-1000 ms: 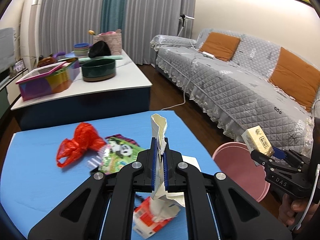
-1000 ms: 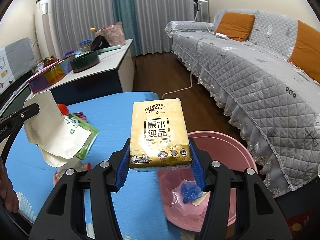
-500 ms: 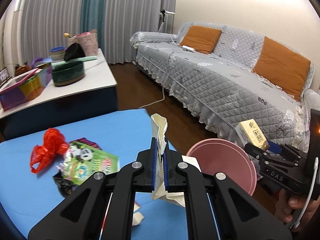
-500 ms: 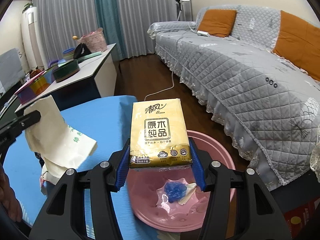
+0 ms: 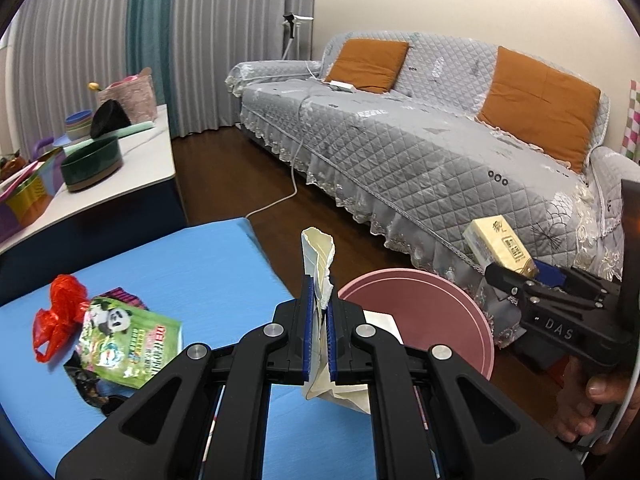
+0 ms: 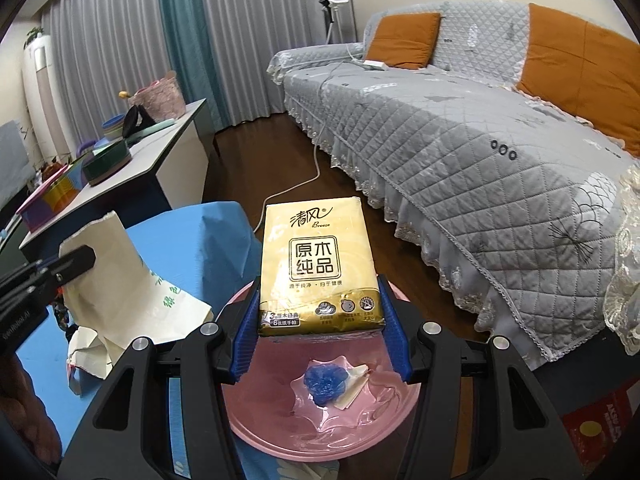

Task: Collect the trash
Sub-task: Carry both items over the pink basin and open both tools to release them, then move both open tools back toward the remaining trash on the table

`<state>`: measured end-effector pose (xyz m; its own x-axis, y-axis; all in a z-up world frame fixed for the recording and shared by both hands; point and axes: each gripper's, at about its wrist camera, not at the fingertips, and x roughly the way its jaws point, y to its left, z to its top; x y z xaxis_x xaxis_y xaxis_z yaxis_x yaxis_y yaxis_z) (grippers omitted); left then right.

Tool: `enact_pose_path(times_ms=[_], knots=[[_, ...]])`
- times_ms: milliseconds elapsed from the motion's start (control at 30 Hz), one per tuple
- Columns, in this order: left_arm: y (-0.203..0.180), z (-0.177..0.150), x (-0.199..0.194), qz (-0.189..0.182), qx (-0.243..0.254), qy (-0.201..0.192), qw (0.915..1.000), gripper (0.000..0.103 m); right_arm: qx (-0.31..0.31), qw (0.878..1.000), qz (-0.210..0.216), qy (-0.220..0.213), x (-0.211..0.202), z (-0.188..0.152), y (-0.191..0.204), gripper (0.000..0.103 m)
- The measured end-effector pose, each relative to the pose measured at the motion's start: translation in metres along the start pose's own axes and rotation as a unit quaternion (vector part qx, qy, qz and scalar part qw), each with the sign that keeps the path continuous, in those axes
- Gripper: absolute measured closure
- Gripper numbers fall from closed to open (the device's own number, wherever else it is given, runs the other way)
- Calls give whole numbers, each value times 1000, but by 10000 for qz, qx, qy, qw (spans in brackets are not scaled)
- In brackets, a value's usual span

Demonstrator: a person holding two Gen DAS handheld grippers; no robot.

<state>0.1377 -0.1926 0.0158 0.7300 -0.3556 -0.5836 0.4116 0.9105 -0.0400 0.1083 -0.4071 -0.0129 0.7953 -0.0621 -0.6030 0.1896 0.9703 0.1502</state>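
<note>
My left gripper [image 5: 319, 316] is shut on a crumpled cream paper bag [image 5: 316, 256], held over the right end of the blue table [image 5: 192, 264]; the same bag [image 6: 120, 280] shows at the left of the right wrist view. My right gripper [image 6: 320, 332] is shut on a yellow tissue pack [image 6: 318, 264], held above the pink basin [image 6: 280, 436] on the floor. The basin holds a blue wad [image 6: 324, 378] and clear plastic. A red plastic bag [image 5: 60, 320] and a green panda snack bag [image 5: 128, 344] lie on the table's left part.
A grey quilted sofa [image 5: 400, 148] with orange cushions runs along the right. A white side table [image 5: 100, 184] with bowls and a pink basket stands behind the blue table. A white cable [image 5: 288, 196] crosses the dark wood floor. A red box [image 6: 596, 428] sits by the sofa.
Both grippers have swung right, away from the table's litter and toward the basin. The tissue pack now hangs over the basin; the paper bag is near the table's right edge.
</note>
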Motion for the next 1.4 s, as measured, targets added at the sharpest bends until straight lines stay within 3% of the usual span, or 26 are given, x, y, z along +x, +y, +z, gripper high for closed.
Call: enact_pose_path(times_ms=[533, 667, 733, 800, 1000, 1400], knots=[[-33, 3, 21, -177, 170, 160, 9996, 97, 46, 10000, -48, 34, -2, -2, -10, 49], [-35, 8, 24, -347, 128, 147, 9992, 89, -4, 10000, -41, 75, 0, -3, -9, 46], [-32, 10, 22, -393, 87, 97, 9991, 82, 7, 10000, -78, 61, 1, -3, -9, 39], [-27, 10, 21, -389, 34, 91, 9992, 79, 42, 9999, -77, 76, 1, -3, -10, 39], [-9, 8, 12, -301, -88, 88, 9995, 79, 38, 10000, -37, 70, 3, -1, -1, 39], [48, 4, -27, 71, -313, -111, 9994, 79, -352, 9990, 277, -10, 0, -3, 55, 40]])
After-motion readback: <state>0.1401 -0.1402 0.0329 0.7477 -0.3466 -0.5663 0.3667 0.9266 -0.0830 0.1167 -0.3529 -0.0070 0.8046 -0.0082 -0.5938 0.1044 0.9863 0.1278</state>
